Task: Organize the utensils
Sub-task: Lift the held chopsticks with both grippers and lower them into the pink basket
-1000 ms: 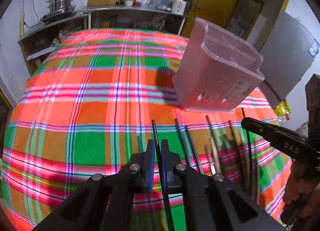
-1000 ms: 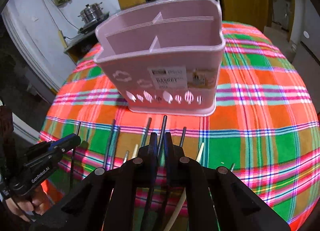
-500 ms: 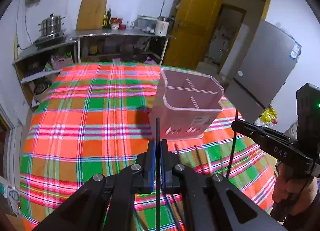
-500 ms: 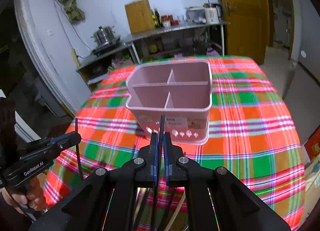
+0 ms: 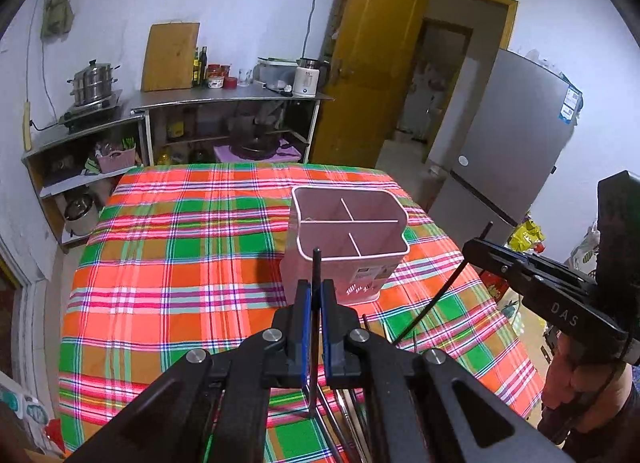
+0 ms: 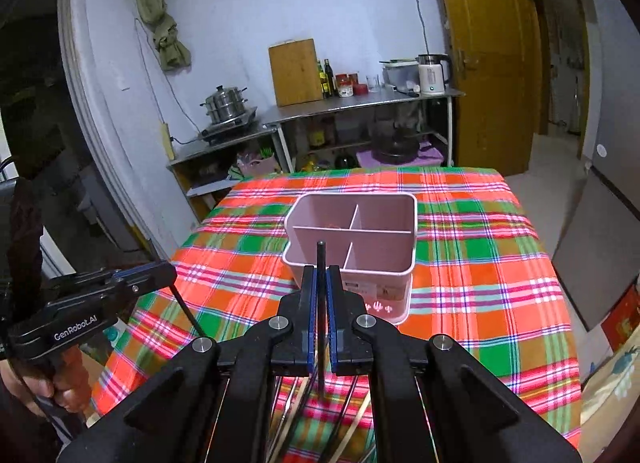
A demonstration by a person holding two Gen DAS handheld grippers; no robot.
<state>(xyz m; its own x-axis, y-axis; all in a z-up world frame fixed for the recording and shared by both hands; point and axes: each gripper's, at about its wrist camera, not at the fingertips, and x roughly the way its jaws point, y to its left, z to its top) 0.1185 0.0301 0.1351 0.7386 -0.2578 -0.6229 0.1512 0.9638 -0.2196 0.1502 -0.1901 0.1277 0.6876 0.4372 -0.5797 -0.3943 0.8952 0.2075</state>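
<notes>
Two-thirds of the worktop (image 5: 168, 263) lies bare; the light pink plastic caddy (image 6: 352, 247) stands near its front edge. Left gripper (image 5: 316, 303) and right gripper (image 6: 321, 295) each clench a thin, stiff, probably slippery black chopstick (image 5: 316, 271) mid-shaft, aloft; pinch there.

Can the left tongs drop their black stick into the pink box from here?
Probably yes. The left tongs hold a black chopstick upright, the pink holder stands open-topped just ahead, and nothing sits between them.
</notes>
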